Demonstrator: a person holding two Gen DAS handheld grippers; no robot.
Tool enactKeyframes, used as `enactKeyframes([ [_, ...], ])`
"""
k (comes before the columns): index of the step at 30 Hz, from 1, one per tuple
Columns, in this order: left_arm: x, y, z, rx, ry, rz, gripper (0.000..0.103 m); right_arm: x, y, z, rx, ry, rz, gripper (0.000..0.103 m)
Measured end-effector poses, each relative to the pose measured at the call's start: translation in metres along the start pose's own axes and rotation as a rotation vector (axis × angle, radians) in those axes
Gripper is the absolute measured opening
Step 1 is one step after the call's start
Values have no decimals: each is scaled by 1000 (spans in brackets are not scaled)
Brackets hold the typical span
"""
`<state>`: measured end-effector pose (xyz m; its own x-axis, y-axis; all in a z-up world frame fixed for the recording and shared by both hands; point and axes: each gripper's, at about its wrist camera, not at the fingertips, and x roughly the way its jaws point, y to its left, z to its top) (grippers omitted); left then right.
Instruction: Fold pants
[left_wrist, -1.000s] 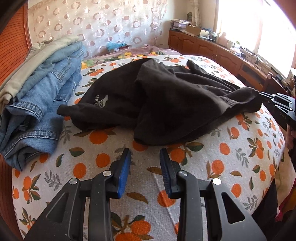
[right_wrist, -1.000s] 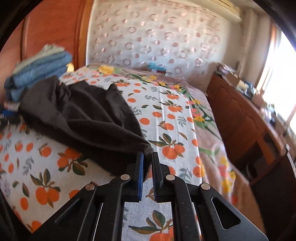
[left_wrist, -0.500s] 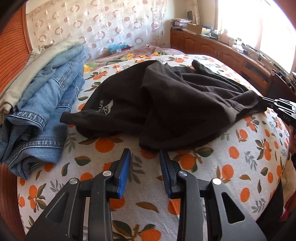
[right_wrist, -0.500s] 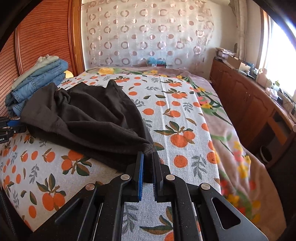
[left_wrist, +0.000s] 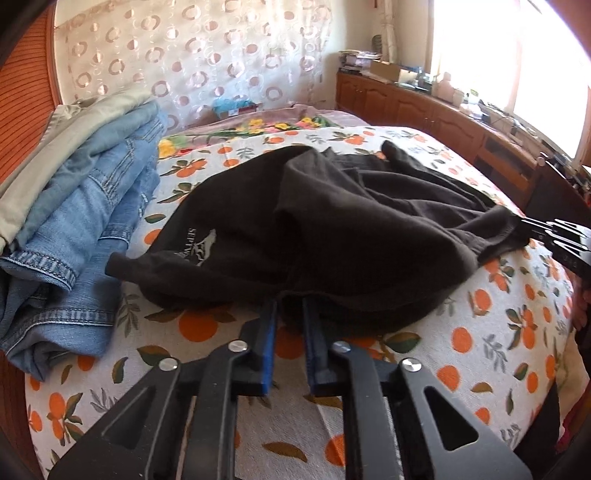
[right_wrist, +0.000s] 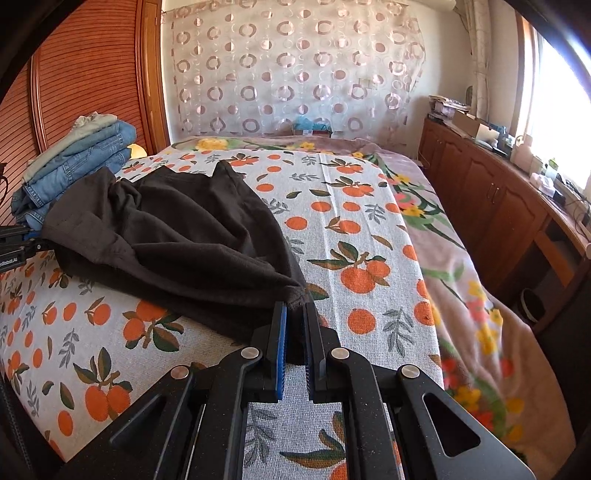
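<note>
Here, through the left wrist camera, I see the black pants lying in a rumpled heap on the bed, whose cover is printed with oranges and leaves. My left tongs sit at the near hem of the pants; the blue pads stand a little apart with a fold of the black cloth between them, and I cannot tell whether they pinch it. A pale logo with a line of lettering shows on the cloth, upside down and too blurred for me to read. To the left, a stack of jeans rests on the bed under a beige garment. At the right edge, the right tongs meet a corner of the pants.

Through the right wrist camera, my right tongs are clamped on a corner of the pants, the pads nearly together with cloth between them. The heap spreads away to the left over the bed. The left tongs show at the far left edge, beside the jeans; white lettering on them is too small to read.
</note>
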<state>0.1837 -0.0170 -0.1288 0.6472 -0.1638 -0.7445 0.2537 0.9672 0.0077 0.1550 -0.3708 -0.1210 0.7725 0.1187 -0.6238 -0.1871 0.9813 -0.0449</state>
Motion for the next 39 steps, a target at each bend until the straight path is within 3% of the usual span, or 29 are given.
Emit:
enactKeyframes([
  [4,-15,2,5,-10,-29,-5,3,-1,-2,1,9,1,20,8],
  [9,-75,1,25,13,-154,35,3,-19,1,7,-1,-31,24,7],
  [15,-154,-1,45,26,-286,56,3,-81,2,35,-19,-160,30,7],
  [30,-283,-3,122,70,-540,91,3,-240,-4,102,-96,-434,-4,3],
  [34,-284,0,136,91,-532,110,3,-246,-4,109,-115,-441,9,3],
  [39,-212,17,154,86,-415,144,3,-187,-7,121,-144,-359,6,3],
])
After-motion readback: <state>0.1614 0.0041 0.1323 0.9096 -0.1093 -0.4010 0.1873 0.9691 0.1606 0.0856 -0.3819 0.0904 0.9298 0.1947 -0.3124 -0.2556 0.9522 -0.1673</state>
